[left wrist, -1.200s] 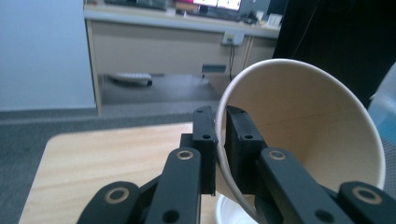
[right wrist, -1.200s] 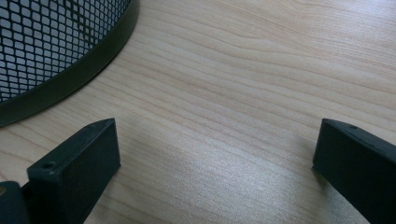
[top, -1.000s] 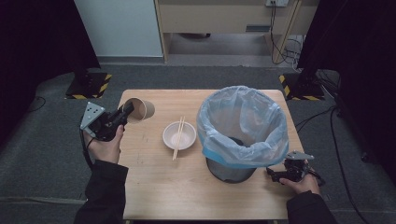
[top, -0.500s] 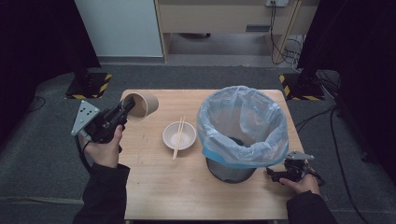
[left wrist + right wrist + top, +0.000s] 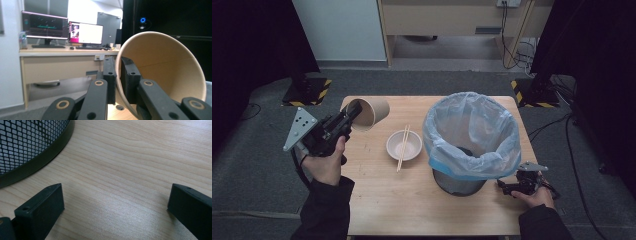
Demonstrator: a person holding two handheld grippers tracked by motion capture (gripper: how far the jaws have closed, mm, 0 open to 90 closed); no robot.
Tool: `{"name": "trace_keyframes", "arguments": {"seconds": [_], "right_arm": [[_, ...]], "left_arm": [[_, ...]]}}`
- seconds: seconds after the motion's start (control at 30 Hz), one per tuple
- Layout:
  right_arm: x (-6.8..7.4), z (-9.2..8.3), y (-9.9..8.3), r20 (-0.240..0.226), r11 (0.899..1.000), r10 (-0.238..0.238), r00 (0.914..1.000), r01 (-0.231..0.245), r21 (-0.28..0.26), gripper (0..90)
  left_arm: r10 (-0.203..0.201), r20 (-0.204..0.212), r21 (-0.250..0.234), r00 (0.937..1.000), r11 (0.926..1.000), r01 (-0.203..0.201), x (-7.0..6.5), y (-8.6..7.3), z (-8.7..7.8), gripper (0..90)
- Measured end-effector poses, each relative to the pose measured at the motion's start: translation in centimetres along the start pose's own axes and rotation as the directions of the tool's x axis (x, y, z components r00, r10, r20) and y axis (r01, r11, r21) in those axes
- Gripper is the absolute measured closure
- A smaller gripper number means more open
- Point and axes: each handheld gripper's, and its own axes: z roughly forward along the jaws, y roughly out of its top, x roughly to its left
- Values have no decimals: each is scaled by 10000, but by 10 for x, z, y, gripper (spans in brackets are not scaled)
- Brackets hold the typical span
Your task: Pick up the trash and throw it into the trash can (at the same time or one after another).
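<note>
Over the far left corner of the counter (image 5: 377, 210), the left tongs (image 5: 346, 119) pinch the rim of a brown paper cup (image 5: 368, 113), one jaw inside and one outside; the cup is lifted clear and lies on its side. Near the right edge, the right tongs (image 5: 504, 187) rest with jaws wide apart and nothing between them, just beside the base of a mesh bin (image 5: 459, 182) lined with a plastic bag (image 5: 472, 130). Between cup and bin sits a white bowl (image 5: 403, 146) with chopsticks (image 5: 402, 148) across it.
</note>
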Motion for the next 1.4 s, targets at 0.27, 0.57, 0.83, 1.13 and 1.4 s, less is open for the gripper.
{"name": "trace_keyframes", "arguments": {"seconds": [0.27, 0.57, 0.83, 1.13, 1.4], "right_arm": [[0, 0, 0, -7, 10000, 32, 10000, -32, 26, 8], [0, 0, 0, 1, 10000, 1, 10000, -1, 0, 8], [0, 0, 0, -27, 10000, -23, 10000, 23, 4, 8], [0, 0, 0, -21, 10000, -60, 10000, 60, -1, 8], [0, 0, 0, -25, 10000, -61, 10000, 61, 0, 8]], "left_arm": [[150, 408, -618, 9991, 9980, -124, -15, 16, -4, 823], [214, 888, -720, 9958, 9973, -150, -31, 24, 15, 823], [375, 1161, -705, 9925, 9971, -294, -44, 28, 27, 823], [294, 1655, -712, 9858, 9973, -178, -61, 28, 45, 823], [161, 1995, -499, 9798, 9987, -63, -74, 19, 63, 823]]}}
